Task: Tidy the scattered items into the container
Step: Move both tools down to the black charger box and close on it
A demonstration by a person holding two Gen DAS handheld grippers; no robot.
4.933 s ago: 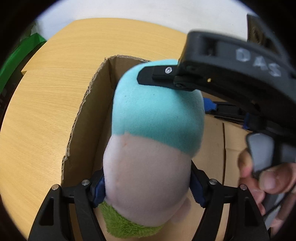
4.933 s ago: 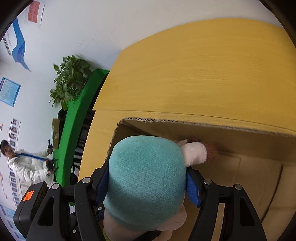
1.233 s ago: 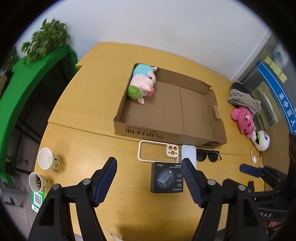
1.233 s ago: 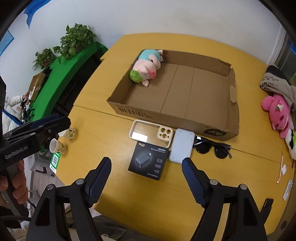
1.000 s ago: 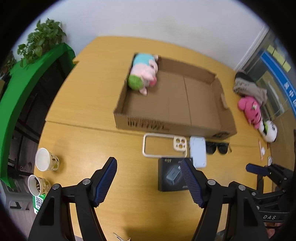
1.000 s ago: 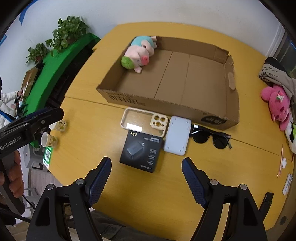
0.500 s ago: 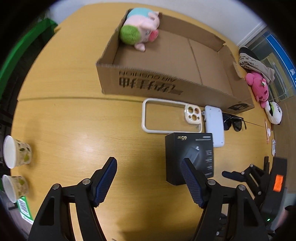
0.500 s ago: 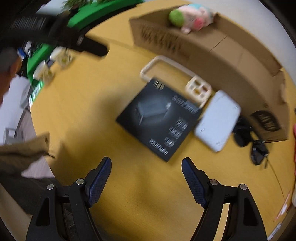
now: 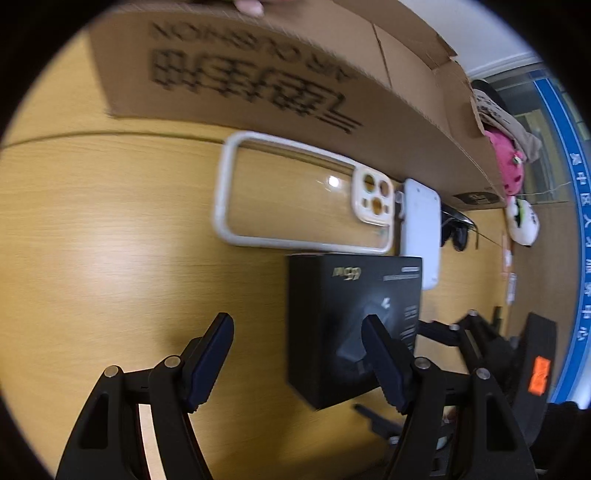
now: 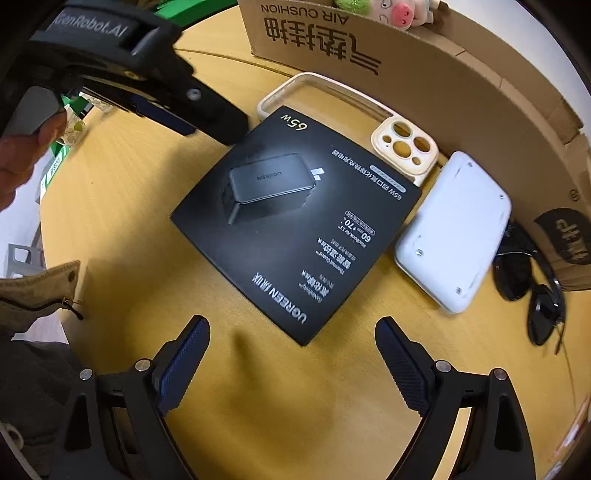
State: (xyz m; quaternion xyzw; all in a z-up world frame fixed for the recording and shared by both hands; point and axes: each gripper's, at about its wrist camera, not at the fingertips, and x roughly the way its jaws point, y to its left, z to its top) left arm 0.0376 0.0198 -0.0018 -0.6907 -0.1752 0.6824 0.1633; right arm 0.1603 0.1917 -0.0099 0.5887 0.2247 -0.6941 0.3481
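Observation:
A black charger box (image 10: 295, 221) lies on the wooden table before the cardboard box (image 10: 443, 74); it also shows in the left wrist view (image 9: 351, 325). Behind it lie a beige phone case (image 10: 369, 122), a white power bank (image 10: 454, 229) and black sunglasses (image 10: 532, 288). A plush pig (image 10: 391, 11) lies inside the cardboard box. My right gripper (image 10: 291, 365) is open, just short of the charger box. My left gripper (image 9: 299, 362) is open at the charger box's left edge, its right finger over the box. The left gripper also shows in the right wrist view (image 10: 207, 122).
The cardboard box wall (image 9: 258, 74) stands right behind the items. A pink plush (image 9: 509, 166) and a panda plush (image 9: 522, 221) lie at the far right. Paper cups (image 10: 74, 125) stand at the left table edge. A jacket sleeve (image 10: 37, 291) hangs at the left.
Both grippers have dropped low and moved in towards the charger box. The items now fill the views. Both stay open.

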